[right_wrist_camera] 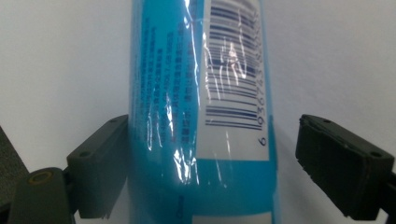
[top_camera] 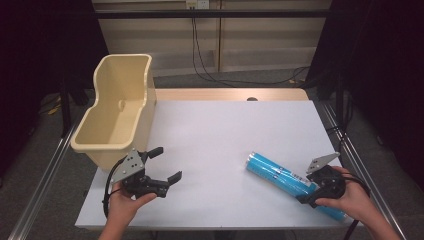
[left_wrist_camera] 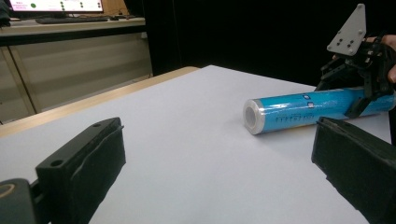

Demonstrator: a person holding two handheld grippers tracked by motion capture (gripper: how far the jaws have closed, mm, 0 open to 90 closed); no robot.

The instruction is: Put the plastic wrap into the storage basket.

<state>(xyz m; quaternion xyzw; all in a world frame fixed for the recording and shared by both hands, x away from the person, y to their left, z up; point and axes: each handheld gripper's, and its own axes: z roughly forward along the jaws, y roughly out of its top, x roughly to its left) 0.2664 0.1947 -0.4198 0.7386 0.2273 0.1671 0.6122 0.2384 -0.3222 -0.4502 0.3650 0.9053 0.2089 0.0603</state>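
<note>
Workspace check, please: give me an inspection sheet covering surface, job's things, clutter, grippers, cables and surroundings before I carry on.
Surface: white rectangular tabletop, bare in the middle, wooden strip along its far edge.
Job's things: blue plastic-wrapped roll lying flat near the front right, barcode label up; empty cream plastic bin at the far left corner.
Clutter: nothing seen.
Grippers: right gripper straddles the roll, left pad at the wrap, right pad apart from it; left gripper open, holding nothing, beside the bin.
Cables: black cable trails from the left gripper; others hang behind the table.
Surroundings: dark curtains at both sides, grey floor, beige wall panels.
</note>
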